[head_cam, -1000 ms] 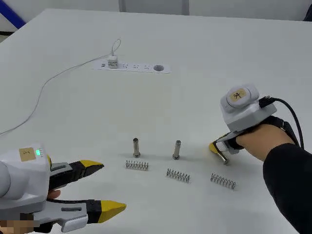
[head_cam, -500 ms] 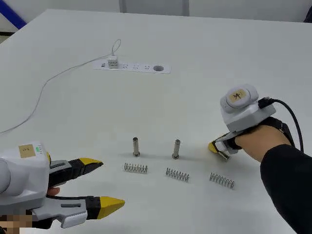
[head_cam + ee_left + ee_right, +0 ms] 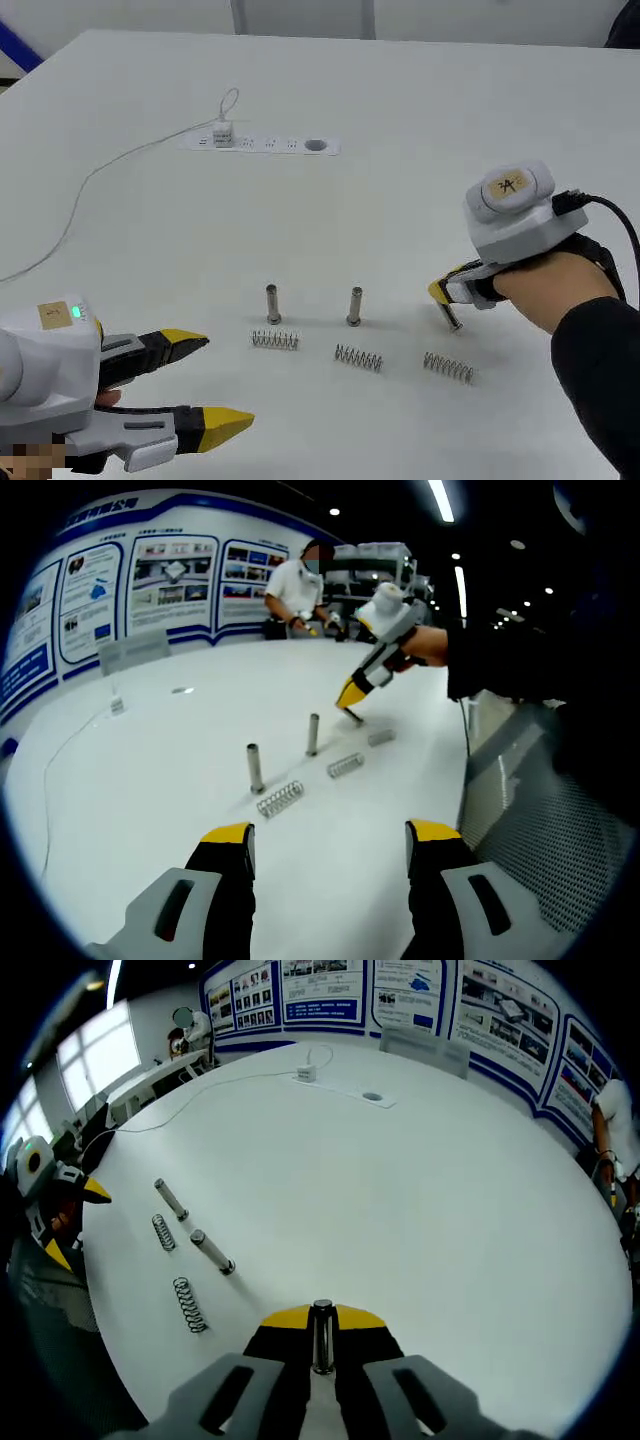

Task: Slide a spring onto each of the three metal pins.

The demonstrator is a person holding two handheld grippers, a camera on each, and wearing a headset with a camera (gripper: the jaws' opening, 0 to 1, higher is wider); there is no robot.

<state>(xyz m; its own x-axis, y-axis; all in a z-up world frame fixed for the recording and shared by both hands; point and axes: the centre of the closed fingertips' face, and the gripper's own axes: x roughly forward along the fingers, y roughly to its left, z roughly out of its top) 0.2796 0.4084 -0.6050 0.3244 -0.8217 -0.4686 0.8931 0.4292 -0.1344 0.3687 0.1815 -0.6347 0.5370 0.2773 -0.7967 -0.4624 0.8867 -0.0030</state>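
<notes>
Three springs lie flat in a row on the white table [image 3: 420,130]: the left spring [image 3: 275,340], the middle spring [image 3: 359,357] and the right spring [image 3: 447,367], each loose on the surface and apart from its neighbours. Just behind the first two, without touching them, the left pin [image 3: 272,303] and the middle pin [image 3: 354,306] stand upright. The third pin [image 3: 451,317] is tilted and clamped between the closed jaws of the right gripper [image 3: 442,291], just behind the right spring; whether its lower end meets the table cannot be told. The left gripper [image 3: 226,381] sits at the near left, jaws wide apart and holding nothing, well apart from the springs. At the far side lies a power strip [image 3: 270,144] with a white plug [image 3: 221,133] in it and a cable [image 3: 100,175] trailing left.
</notes>
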